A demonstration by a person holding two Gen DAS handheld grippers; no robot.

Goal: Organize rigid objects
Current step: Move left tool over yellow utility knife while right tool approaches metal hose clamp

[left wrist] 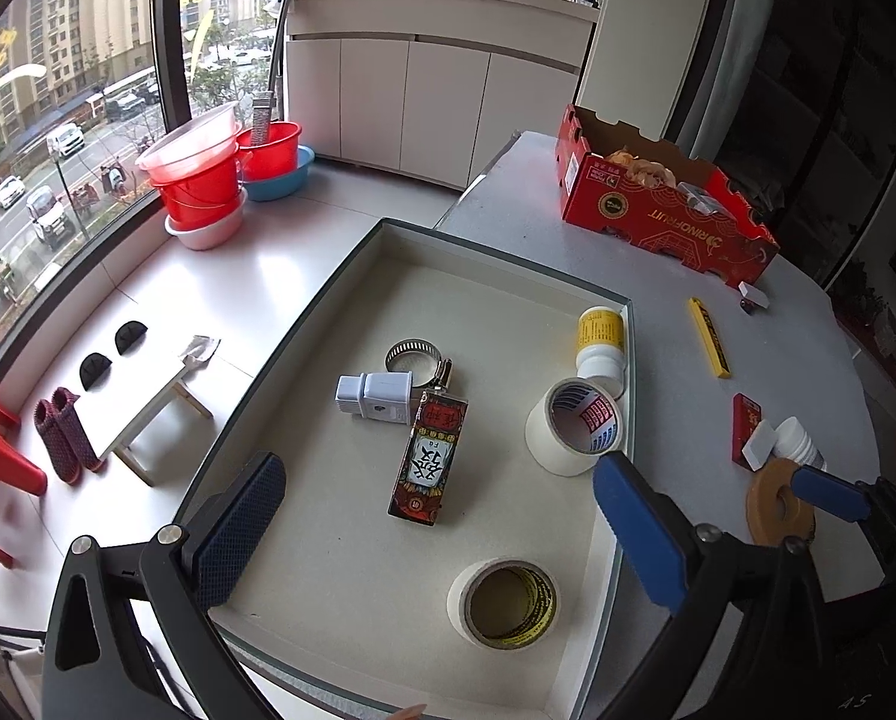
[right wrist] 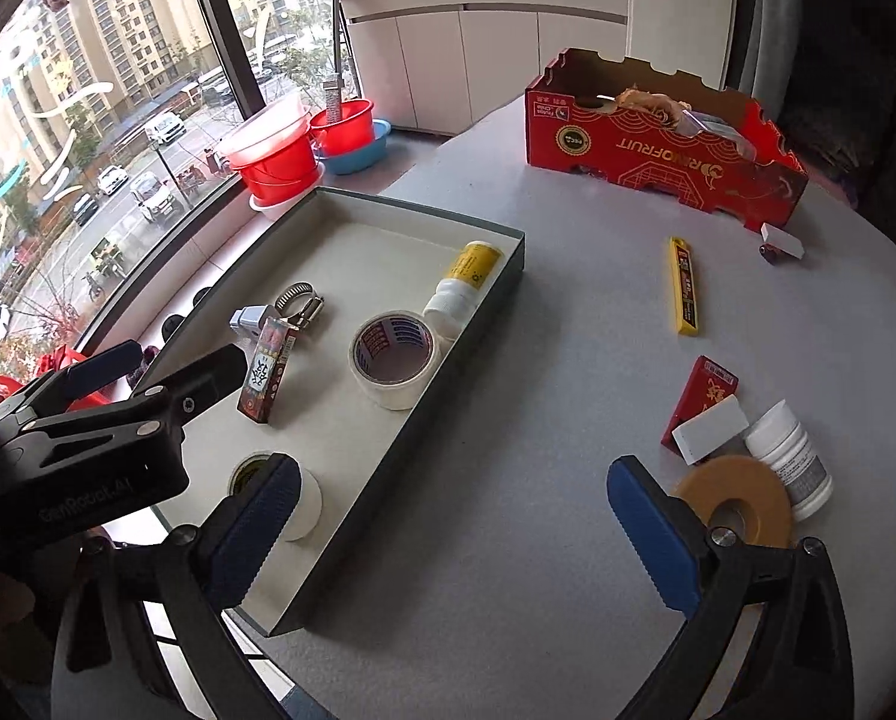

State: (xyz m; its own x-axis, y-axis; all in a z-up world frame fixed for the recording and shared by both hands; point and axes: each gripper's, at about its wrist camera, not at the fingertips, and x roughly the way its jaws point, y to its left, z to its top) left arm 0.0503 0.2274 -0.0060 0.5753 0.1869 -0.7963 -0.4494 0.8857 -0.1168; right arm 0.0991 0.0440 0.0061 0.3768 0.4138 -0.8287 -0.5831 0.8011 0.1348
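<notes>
A shallow grey-rimmed tray (left wrist: 502, 249) (right wrist: 496, 276) holds two white tape rolls (left wrist: 574, 426) (left wrist: 505, 603), a yellow-labelled bottle (left wrist: 598, 342), a dark red box (left wrist: 430, 459), a white plug adapter (left wrist: 376, 399) and a metal hose clamp (left wrist: 412, 354). My left gripper (left wrist: 442, 540) is open and empty above the tray's near end. My right gripper (right wrist: 454, 531) is open and empty over the table, left of a tan tape roll (right wrist: 733, 501). Beside that roll lie a white bottle (right wrist: 790, 456), a white block (right wrist: 709, 429) and a red box (right wrist: 697, 399).
A yellow utility knife (right wrist: 682, 285) and a small white item (right wrist: 781, 243) lie farther out on the grey table (right wrist: 568, 360). A red cardboard fruit box (right wrist: 658, 147) stands at the back. Red basins (left wrist: 208, 174) sit by the window; a stool (left wrist: 154, 420) stands on the floor.
</notes>
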